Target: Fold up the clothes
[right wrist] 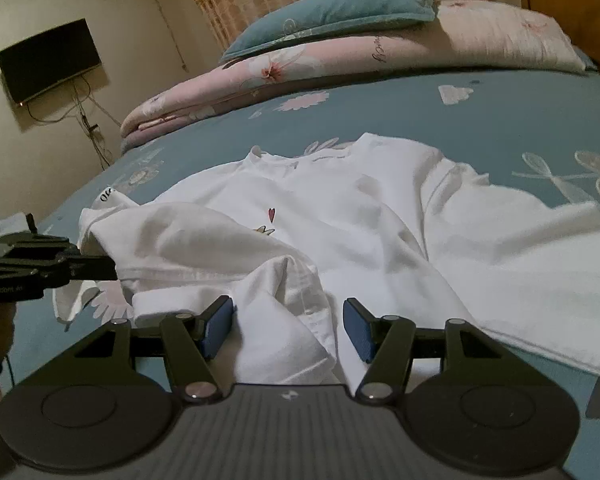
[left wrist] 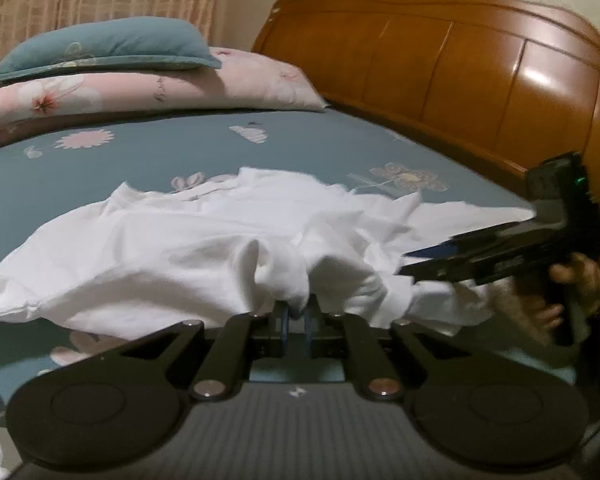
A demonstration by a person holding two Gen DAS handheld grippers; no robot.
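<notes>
Left claw (left wrist: pixel 296 314) low and level over bed (left wrist: pixel 180 152), pinched tight on bunched white shirt (left wrist: pixel 204 240). Right claw (right wrist: pixel 288 326) level, pads apart, straddling shirt fold just ahead, shirt spread beyond.

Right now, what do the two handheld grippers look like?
Both match: a grey ribbed body with a small white logo, two round black discs at the sides, and black linkage arms with silver pivot pins. The right gripper carries blue pads on its jaws; the left gripper shows thin blue pad edges. White lettering marks the left gripper's side.
</notes>
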